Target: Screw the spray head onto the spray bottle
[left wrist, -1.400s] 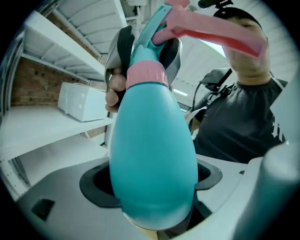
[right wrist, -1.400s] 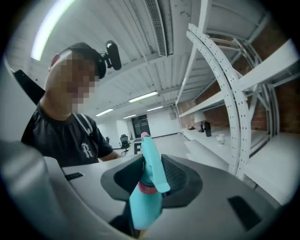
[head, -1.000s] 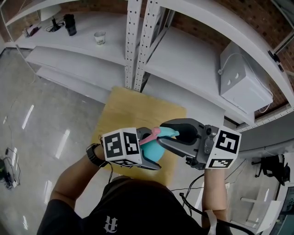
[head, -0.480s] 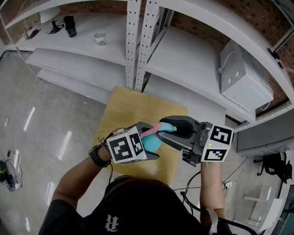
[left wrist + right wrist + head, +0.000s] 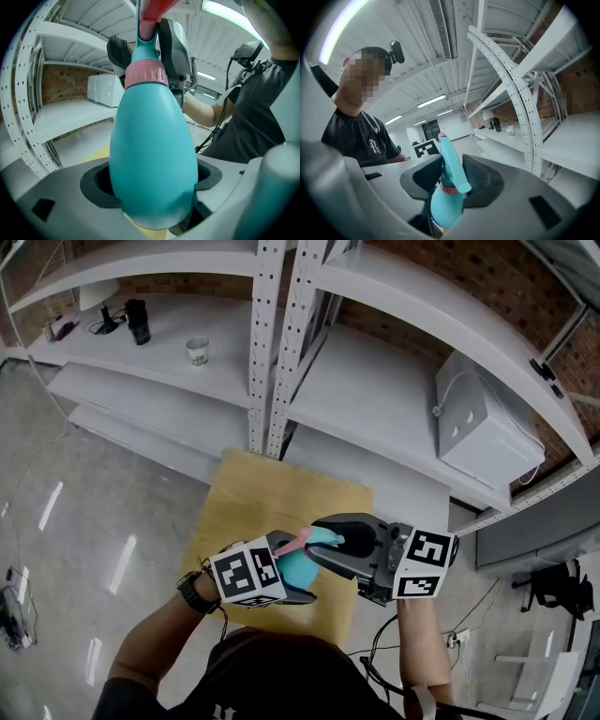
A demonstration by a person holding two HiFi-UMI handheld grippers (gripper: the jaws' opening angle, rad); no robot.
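My hands meet above the yellow tabletop [image 5: 272, 486]. My left gripper [image 5: 292, 570], angled down, clamps the spray bottle [image 5: 152, 154] in wide jaws, its long axis upright, neck up. My right gripper [image 5: 323, 542], nearly level, jaws just eased wider, pinches the spray head [image 5: 452, 165].

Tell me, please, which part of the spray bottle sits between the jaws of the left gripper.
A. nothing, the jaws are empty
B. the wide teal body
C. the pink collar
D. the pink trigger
B: in the left gripper view the left gripper is closed on the wide teal body of the bottle, while the pink collar stands well above the jaws.
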